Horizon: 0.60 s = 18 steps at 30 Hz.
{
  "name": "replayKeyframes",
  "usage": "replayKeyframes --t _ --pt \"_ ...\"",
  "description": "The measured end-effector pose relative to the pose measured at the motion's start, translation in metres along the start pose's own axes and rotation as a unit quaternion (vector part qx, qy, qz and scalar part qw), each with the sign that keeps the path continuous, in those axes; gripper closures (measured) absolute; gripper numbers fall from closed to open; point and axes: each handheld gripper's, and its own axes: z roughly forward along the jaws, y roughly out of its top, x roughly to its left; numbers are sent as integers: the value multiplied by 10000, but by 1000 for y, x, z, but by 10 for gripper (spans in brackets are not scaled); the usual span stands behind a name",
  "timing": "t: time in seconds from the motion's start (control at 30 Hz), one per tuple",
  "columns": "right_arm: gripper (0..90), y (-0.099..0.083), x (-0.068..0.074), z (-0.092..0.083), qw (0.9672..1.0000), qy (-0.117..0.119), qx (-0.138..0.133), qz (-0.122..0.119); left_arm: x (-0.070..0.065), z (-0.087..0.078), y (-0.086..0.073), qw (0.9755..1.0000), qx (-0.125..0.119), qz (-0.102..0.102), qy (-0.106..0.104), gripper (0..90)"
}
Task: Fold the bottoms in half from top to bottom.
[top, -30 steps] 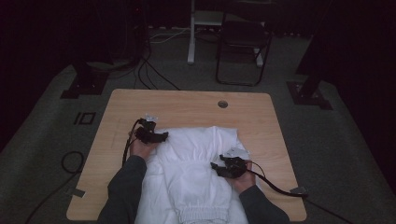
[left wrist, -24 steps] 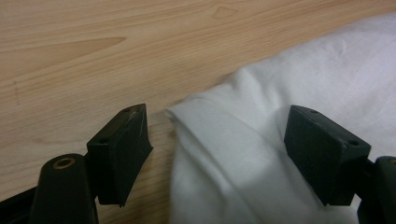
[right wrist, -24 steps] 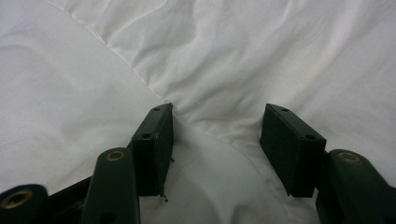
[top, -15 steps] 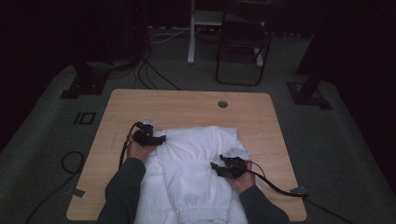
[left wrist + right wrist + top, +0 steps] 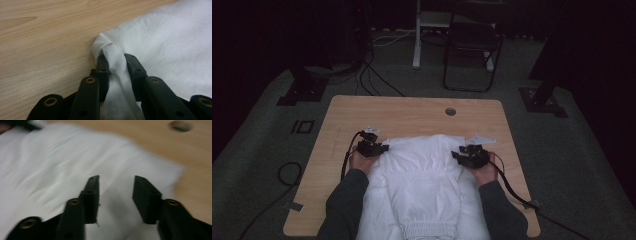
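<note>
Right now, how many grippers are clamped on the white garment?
1. The left gripper pinches a fold at the garment's left edge, its jaws just closed on it. The right gripper hangs over the right side, jaws apart, nothing between them.

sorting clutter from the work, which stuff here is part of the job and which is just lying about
In the job:
- white fabric garment with elastic hem
- left gripper, jaws just closing, pinching its corner
- right gripper, open above the cloth
- light wooden table

Lying about:
- black folding chair
- black floor cables
</note>
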Motion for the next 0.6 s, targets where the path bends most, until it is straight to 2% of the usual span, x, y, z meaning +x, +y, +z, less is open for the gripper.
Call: replayKeyframes --t 0.03,0.07,0.1,0.2,0.3,0.37,0.43,0.57,0.6 --pt "517 0 0 0 10000 0 0 0 0 0 0 10000 0 0 0 755" --pt "477 5 -7 2 10000 -37 15 79 0 0 0 10000 -8 -8 -6 755" --pt "425 15 -24 13 9996 -60 131 255 0 0 0 10000 -11 -11 -8 754" --pt "359 20 -39 30 9990 -148 205 370 1 0 0 10000 -27 -28 -24 754" --pt "284 21 -54 50 9977 -111 307 596 2 1 -1 10000 -52 -47 -56 753" --pt "256 19 -59 62 9971 -106 448 604 2 1 -1 9999 -57 -58 -66 753" --pt "225 16 -59 71 9967 -180 642 453 2 1 -1 9999 -70 -67 -75 752" --pt "220 12 -58 80 9962 -146 727 458 2 1 -2 9999 -87 -83 -68 752" --pt "228 10 -56 81 9969 -160 677 372 2 1 -2 9999 -92 -86 -64 752"
